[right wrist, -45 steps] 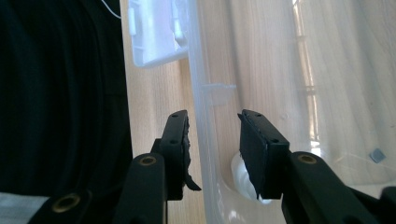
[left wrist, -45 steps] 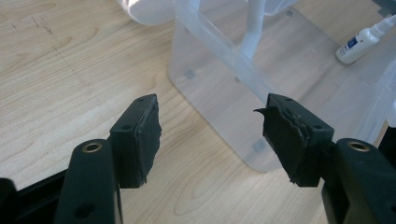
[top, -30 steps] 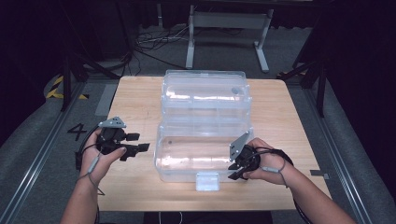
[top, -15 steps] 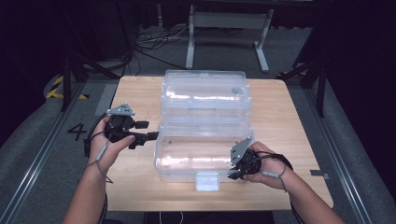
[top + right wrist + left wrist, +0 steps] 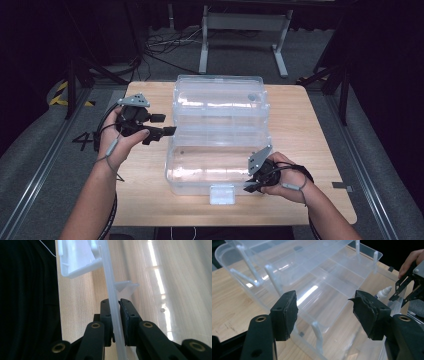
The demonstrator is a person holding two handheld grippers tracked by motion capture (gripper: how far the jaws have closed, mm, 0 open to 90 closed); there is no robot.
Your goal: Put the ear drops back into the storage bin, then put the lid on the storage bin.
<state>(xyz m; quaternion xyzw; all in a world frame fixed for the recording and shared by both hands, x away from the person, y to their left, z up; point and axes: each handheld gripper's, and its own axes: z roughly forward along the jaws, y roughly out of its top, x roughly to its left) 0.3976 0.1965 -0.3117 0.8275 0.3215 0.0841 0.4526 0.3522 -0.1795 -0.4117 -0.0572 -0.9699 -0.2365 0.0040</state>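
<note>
A large clear plastic box [image 5: 215,167] lies open in the middle of the wooden table, its lid [image 5: 220,102] folded back behind it. My right gripper [image 5: 248,187] is at the box's front rim, just right of the white latch [image 5: 222,194]. In the right gripper view its jaws [image 5: 115,315] have just been closing and now pinch the thin clear front wall [image 5: 109,282] between the pads. My left gripper [image 5: 166,125] hovers at the box's left side near the hinge. In its own view it [image 5: 325,312] stands open and holds nothing, with the clear box [image 5: 312,272] beyond it.
The wooden table [image 5: 310,130] has bare strips left and right of the box. A small white dropper bottle [image 5: 384,292] shows through the clear wall near the right gripper [image 5: 409,287]. Cables and a metal stand [image 5: 240,30] lie on the floor beyond the table.
My left gripper has risen and moved away from me and toward the box's hinge side, still open. The right gripper has stayed at the front rim and closed on it.
</note>
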